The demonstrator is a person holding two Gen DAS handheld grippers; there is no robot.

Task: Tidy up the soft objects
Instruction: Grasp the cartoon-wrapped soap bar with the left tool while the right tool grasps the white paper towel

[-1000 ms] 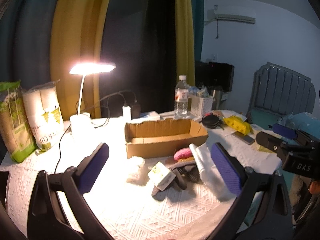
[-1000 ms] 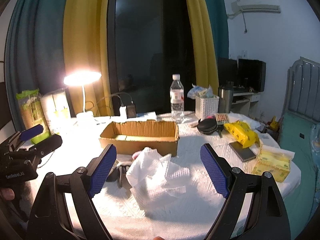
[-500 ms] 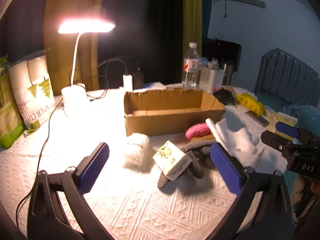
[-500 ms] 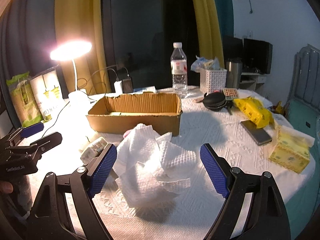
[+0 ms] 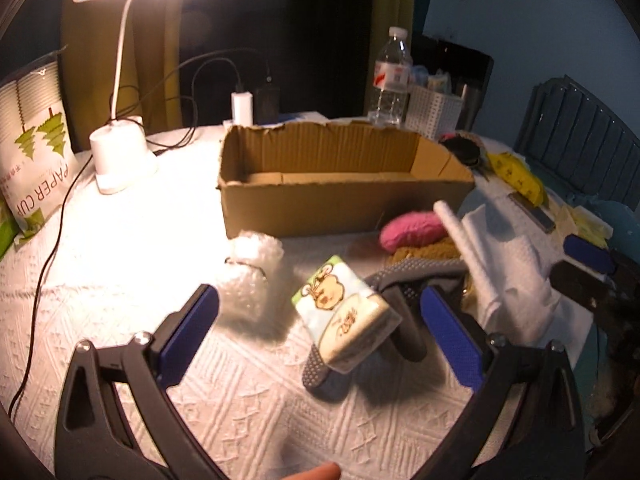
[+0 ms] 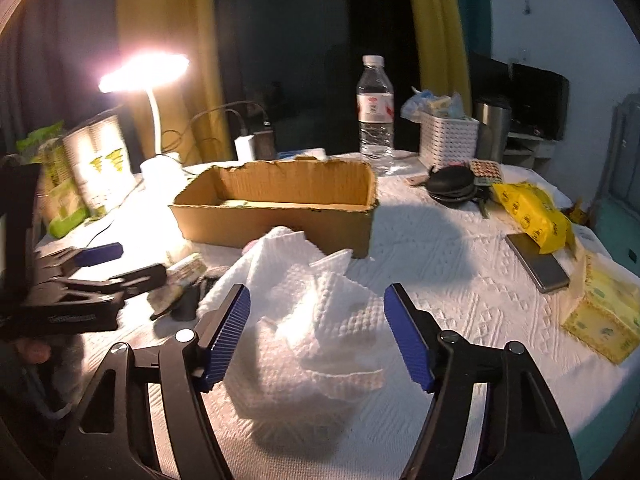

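Note:
An open cardboard box (image 5: 340, 184) stands mid-table, also in the right wrist view (image 6: 280, 208). In front of it lie a tissue pack (image 5: 344, 312) on a grey dotted glove (image 5: 404, 288), a bubble-wrap wad (image 5: 252, 276), a pink soft thing (image 5: 414, 232) on a brown cloth (image 5: 424, 250), and a crumpled white paper towel (image 6: 316, 312). My left gripper (image 5: 316, 332) is open, its jaws on either side of the tissue pack. My right gripper (image 6: 316, 328) is open, low over the paper towel, jaws on either side of it.
A lit desk lamp (image 5: 120, 152), paper-cup bags (image 5: 32, 152), a water bottle (image 6: 374, 116), a white basket (image 6: 448, 140), a steel cup (image 6: 492, 128), a yellow pack (image 6: 532, 216), a phone (image 6: 536, 260) and a tissue box (image 6: 604, 320) ring the white tablecloth (image 6: 460, 264).
Both grippers have moved forward and down toward the pile. The left now frames the tissue pack, the right the paper towel. Both stay open.

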